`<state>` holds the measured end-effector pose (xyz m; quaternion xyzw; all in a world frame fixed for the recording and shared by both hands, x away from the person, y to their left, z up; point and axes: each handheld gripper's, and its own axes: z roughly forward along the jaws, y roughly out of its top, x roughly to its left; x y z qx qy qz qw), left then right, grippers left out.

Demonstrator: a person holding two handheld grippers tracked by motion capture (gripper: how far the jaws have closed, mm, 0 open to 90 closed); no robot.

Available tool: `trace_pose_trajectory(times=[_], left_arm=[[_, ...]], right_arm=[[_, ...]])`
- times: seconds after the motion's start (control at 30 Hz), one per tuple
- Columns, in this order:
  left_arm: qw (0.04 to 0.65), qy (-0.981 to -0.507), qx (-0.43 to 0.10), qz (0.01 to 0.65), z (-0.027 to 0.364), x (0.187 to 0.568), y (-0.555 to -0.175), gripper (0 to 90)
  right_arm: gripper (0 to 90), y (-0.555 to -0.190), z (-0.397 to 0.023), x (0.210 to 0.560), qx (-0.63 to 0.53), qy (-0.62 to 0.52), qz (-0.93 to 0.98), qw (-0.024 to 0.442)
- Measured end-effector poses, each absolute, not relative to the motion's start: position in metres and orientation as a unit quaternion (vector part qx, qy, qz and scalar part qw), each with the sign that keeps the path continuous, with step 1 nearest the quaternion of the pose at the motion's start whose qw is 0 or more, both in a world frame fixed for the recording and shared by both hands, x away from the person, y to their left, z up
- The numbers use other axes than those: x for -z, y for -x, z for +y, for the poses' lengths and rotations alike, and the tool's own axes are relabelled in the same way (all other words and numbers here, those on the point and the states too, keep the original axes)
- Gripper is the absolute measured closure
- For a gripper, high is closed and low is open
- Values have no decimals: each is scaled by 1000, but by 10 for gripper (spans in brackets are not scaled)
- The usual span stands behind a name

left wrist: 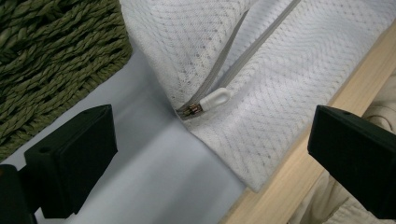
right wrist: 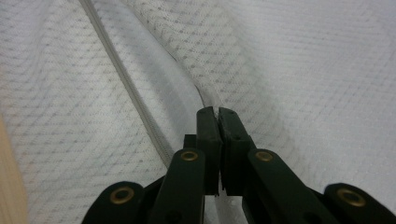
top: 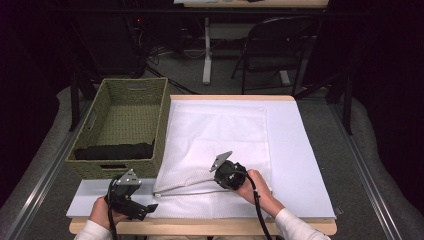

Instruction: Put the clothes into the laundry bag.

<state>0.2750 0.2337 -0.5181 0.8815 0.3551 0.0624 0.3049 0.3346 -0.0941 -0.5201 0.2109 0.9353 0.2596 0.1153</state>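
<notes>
Basket: woven green basket (top: 122, 127) at the table's left, about ten o'clock from the left gripper; a dark folded cloth (top: 114, 151) lies in its near end
Left gripper: left gripper (top: 131, 196) hovers at the near left edge of the table, jaws spread wide with nothing between them; in the left gripper view the zipper pull (left wrist: 215, 99) lies ahead at twelve o'clock, between the lines of the two jaws, not touched
Mesh bag: white mesh bag (top: 217, 145) lies flat on the white table cover (top: 300, 150), its near left corner just beside the left gripper
Zipper: zipper (top: 187, 189) runs left to right along the bag's near edge, long axis from nine to three o'clock; its opening gapes between the two grippers
Right gripper: right gripper (top: 223, 176) clenched on the upper lip of the bag's opening; the right gripper view shows its pads (right wrist: 208, 122) pressed together with mesh pinched between
Deciding relation: the pull sits at the zipper's left end, so the left hand is much nearer; by my reading the right holds the bag steady while the left closes on the pull and draws it towards three o'clock
</notes>
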Motion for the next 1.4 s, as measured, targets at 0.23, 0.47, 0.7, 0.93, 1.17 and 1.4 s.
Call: trace_pose_trajectory(times=[0.23,0.47,0.7,0.93,1.17,1.4], left_arm=[[325,-883,-85,328,230,512,-271,43],[313,-892,-79,317,231,510,-271,31],[291,-906,-92,292,231,508,-269,43],[292,-902,-108,299,233,501,-271,42],[308,-889,-113,320,248,490,-275,64],[299,-885,-107,342,259,474,-287,32]], right_arm=[[886,-334,-98,510,-276,-212,928,131],[887,-333,-102,503,-287,-211,924,137],[887,-336,-104,504,-291,-206,926,123],[886,-333,-107,504,-293,-202,927,120],[886,-333,-107,504,-294,-201,927,118],[886,-333,-104,507,-285,-199,930,122]])
